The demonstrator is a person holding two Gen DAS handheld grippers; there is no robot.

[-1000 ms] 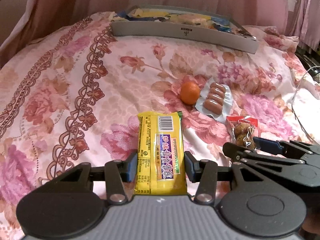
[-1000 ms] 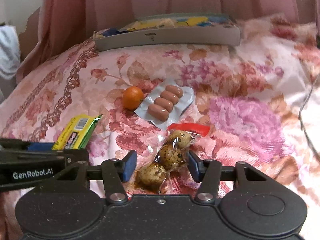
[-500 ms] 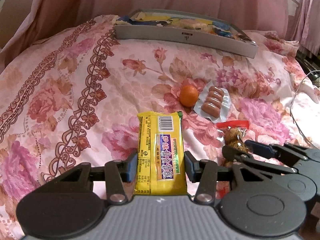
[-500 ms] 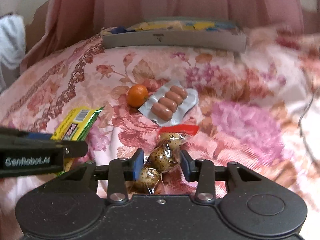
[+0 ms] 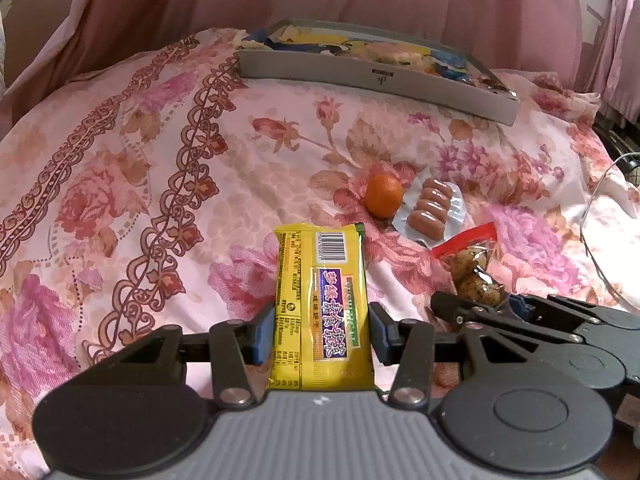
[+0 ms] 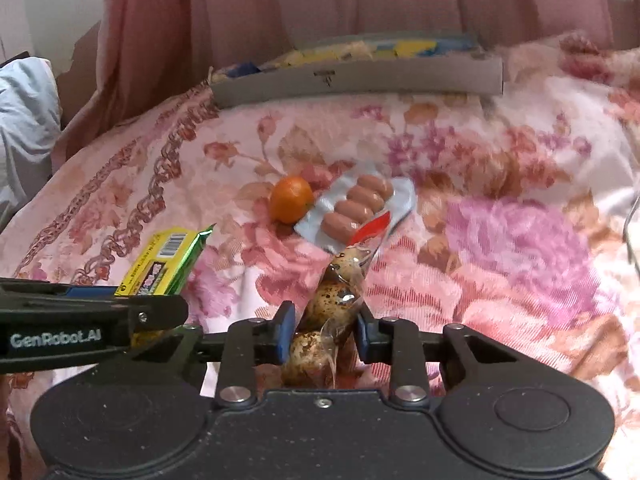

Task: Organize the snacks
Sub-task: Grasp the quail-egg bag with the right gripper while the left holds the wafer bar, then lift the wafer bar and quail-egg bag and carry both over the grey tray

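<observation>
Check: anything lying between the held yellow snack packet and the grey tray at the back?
Nothing: only bare floral bedspread between the yellow snack packet and the grey tray, per left wrist view. The round orange fruit sits off to the right.

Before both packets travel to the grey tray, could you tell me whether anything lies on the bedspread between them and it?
Only partly. The orange and the sausage pack lie ahead of the egg packet, between it and the grey tray. Ahead of the yellow packet, bare bedspread runs to the tray.
</observation>
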